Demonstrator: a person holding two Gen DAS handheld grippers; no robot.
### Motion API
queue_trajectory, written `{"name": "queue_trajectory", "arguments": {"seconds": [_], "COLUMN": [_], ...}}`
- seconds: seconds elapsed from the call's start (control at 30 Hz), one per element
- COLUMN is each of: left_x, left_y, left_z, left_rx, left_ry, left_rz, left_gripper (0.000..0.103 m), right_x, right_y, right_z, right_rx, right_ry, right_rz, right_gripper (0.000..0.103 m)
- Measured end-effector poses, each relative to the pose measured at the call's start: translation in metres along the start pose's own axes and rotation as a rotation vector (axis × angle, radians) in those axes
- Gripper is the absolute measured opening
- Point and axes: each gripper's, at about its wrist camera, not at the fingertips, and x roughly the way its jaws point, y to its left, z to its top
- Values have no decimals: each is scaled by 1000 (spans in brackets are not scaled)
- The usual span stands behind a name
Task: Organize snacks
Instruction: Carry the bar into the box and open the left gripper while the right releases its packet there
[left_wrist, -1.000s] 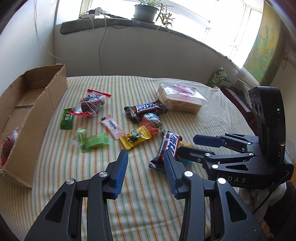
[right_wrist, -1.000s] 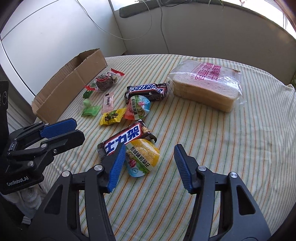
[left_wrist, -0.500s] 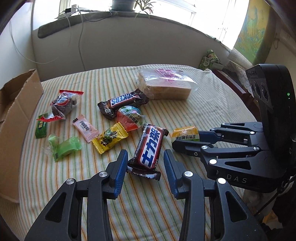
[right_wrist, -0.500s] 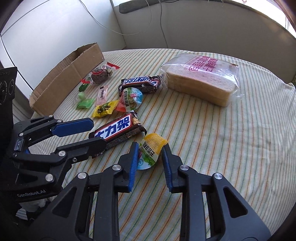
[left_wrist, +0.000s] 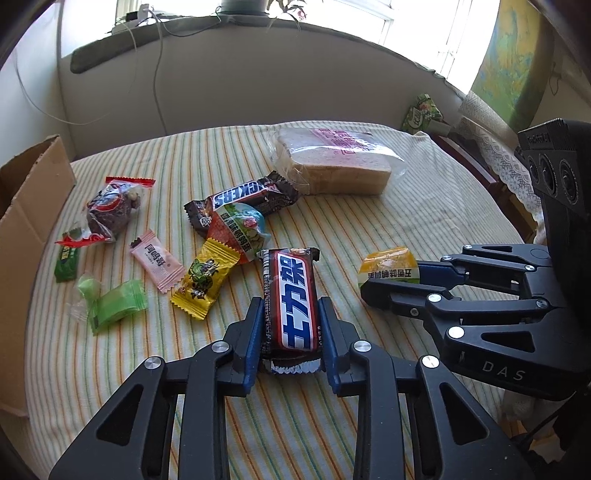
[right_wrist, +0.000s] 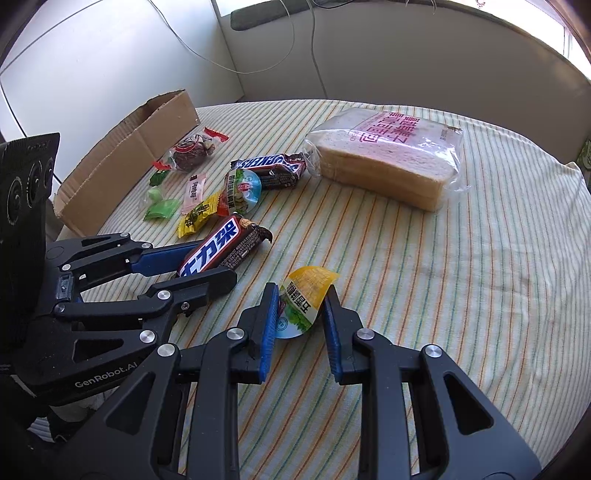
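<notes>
Both grippers are at the pick-up step, each closing on a snack near the front edge of the striped tablecloth (left_wrist: 424, 206). The left gripper (left_wrist: 291, 325) has just been closing and now pinches the near half of the red-and-blue chocolate bar (left_wrist: 291, 295), blue pads against its long sides; the bar lies flat, pointing away. Just beside it, the right gripper (right_wrist: 301, 314) has also just been closing, and its pads squeeze the yellow-lidded jelly cup (right_wrist: 304, 301) so the foil lid curls up. Whether the cup has left the cloth is hard to tell.

Both tools pitch steeply down toward the cloth, side by side, fingertips near each other but apart.

Next, I judge, each calls for a straight lift, then a carry leftward over the loose sweets to the cardboard box (right_wrist: 122, 155) at the far left edge. Farther back lie a second chocolate bar (left_wrist: 243, 197) and a bagged bread loaf (left_wrist: 332, 162).
</notes>
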Motion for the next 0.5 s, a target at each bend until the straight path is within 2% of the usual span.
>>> {"name": "queue_trajectory", "arguments": {"seconds": [0.33, 0.5], "left_x": [-26, -41], "left_y": [9, 16], "left_z": [-2, 0], "left_rx": [-30, -42], "left_ry": [-49, -86], "left_rz": [-3, 21], "left_gripper": [27, 27], "right_x": [-11, -13], "right_y": [4, 17], "right_z": [7, 14], "right_rx": [2, -16], "right_ry": [-25, -43], "right_rz": [-10, -15], "right_gripper": [24, 24]}}
